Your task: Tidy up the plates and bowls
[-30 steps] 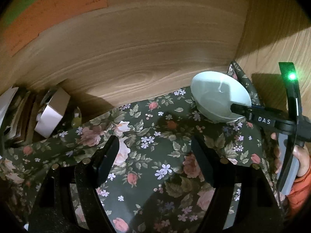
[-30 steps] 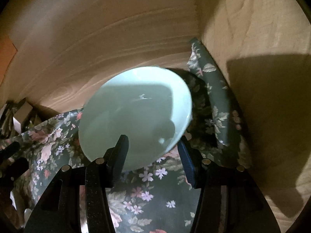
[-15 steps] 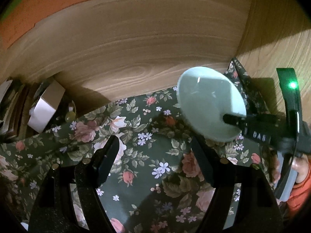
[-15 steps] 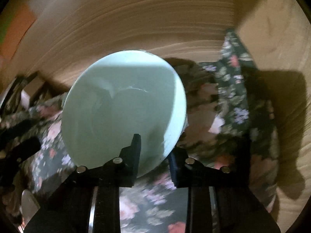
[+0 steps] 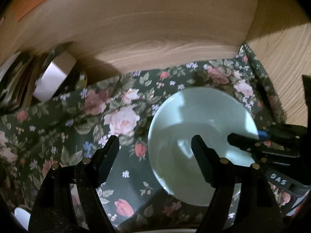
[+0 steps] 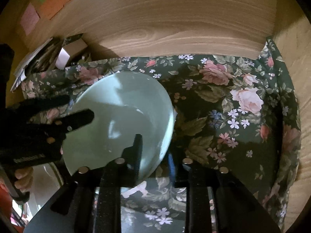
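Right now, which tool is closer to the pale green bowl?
Right. The right tool pinches the bowl by its rim, jaws easing apart; the left tool hangs open beside it, one finger over it.

A cloth (image 6: 243, 128) covers the shelf floor, running back to the rear wall (image 6: 175, 19) and turning up against the right side wall (image 6: 297, 62). The bowl (image 6: 124, 120) sits tilted above the cloth, left of centre in the right wrist view, its near rim between the right tongs (image 6: 155, 147). The left tongs (image 6: 77, 106) reach over the bowl's left edge. Boxes and papers (image 6: 50, 58) stand in the back left corner against the rear wall.
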Tool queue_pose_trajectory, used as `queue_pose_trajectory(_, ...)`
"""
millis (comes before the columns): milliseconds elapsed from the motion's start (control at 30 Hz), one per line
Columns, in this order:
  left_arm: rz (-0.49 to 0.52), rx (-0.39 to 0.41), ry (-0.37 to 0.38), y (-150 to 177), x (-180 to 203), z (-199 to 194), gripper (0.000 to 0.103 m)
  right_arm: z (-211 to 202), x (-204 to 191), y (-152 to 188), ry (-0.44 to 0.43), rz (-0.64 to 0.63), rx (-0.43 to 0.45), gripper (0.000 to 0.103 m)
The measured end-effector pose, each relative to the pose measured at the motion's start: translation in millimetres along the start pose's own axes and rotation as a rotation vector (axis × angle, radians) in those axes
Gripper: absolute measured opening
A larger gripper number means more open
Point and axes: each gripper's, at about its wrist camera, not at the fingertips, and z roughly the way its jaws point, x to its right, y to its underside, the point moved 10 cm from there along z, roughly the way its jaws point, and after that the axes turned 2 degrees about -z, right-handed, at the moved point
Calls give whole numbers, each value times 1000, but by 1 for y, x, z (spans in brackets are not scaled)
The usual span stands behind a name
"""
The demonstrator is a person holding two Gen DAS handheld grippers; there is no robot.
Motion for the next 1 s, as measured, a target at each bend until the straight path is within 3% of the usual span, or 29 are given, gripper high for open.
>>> queue_pose_trajectory(67,0,-14,-2,5,-1,3,76,-2,2,-3,-6,33,23,41)
queue_pose_trajectory(100,1,-20,2,7,-1,4,76,-5,5,-3,-6,44,32,44)
queue_pose_trajectory(200,7,-36,13,11,2,7,71,-7,5,-2,2,54,45,44)
queue_pose_trajectory(400,25,-77,40,20,11,16,51,0,0,0,-14,66,34,44)
queue_pose_trajectory(533,39,-99,48,23,15,23,34,4,-3,3,-24,60,24,27)
queue_pose_trajectory(633,43,-101,51,25,17,25,26,5,-1,3,-17,58,29,22)
queue_pose_trajectory(1000,51,-42,44,20,18,2,24,-12,-4,-4,-28,72,82,20)
